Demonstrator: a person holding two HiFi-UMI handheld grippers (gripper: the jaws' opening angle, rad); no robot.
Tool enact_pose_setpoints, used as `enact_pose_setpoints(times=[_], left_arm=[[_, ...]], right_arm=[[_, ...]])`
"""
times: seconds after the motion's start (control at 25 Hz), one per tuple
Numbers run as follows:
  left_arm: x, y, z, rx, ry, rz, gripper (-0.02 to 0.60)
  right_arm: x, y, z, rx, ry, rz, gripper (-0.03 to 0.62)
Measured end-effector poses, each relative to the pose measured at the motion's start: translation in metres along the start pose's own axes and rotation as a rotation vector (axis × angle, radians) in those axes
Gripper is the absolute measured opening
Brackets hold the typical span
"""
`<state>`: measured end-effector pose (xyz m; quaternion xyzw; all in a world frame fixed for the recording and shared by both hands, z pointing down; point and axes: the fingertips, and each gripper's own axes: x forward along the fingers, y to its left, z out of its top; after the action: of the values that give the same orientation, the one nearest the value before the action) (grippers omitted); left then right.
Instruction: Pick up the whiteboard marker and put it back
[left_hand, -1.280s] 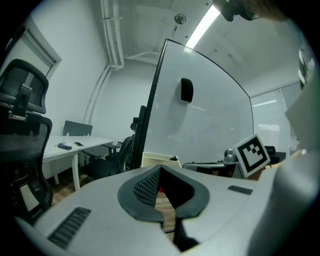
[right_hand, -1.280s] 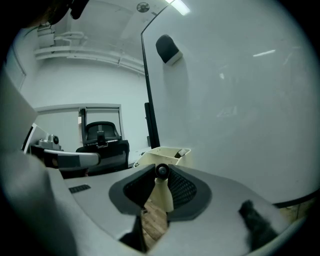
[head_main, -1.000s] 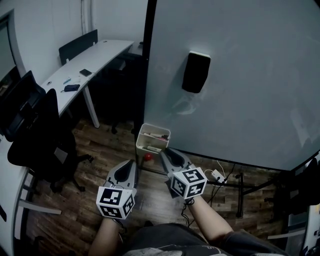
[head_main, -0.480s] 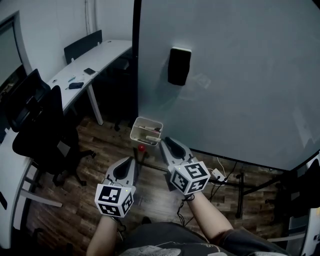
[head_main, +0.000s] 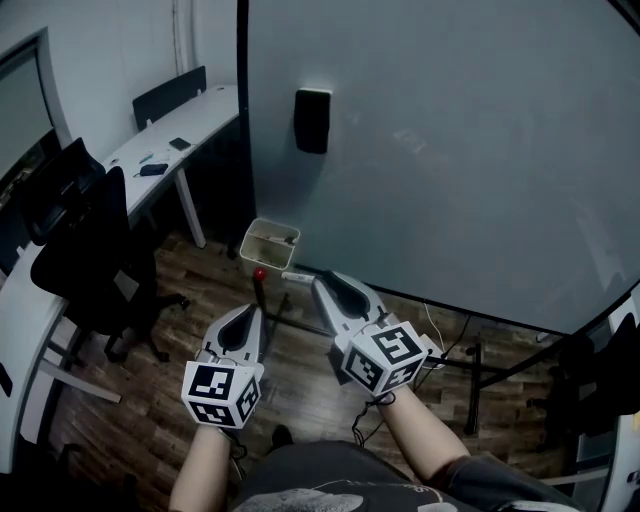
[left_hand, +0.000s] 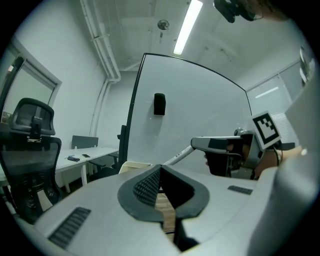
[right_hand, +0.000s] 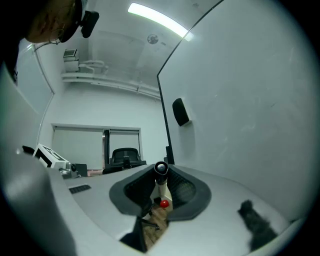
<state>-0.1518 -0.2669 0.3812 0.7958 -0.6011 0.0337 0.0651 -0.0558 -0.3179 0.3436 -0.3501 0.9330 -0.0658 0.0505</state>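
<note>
Two hand-held grippers show at the near edge of the head view, over a brown wooden floor (head_main: 180, 400). The right gripper (head_main: 318, 283) holds a slim white whiteboard marker (head_main: 297, 277) that juts from its tip toward the far left, near a small white plastic tray (head_main: 270, 243) at the foot of a large pale whiteboard (head_main: 450, 150), which carries a black rectangular eraser (head_main: 313, 120). In the left gripper view, the left gripper (head_main: 243, 312) has its fingers pressed together on nothing. In the right gripper view, the right fingers pinch the marker, its dark round end facing outward.
</note>
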Motion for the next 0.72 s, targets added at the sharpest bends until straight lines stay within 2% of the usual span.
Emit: enact_pose_setpoints(times=[0.32, 0.72], left_arm=[[-0.04, -0.052, -0.003, 0.015, -0.007, 0.02, 0.012], [-0.096, -0.106, -0.029, -0.009, 0.018, 0.047, 0.012]], right_arm=[[-0.068, 0.02, -0.004, 0.014, 0.017, 0.043, 0.08], [-0.152, 0.05, -0.04, 0.046, 0.094, 0.061, 0.08]])
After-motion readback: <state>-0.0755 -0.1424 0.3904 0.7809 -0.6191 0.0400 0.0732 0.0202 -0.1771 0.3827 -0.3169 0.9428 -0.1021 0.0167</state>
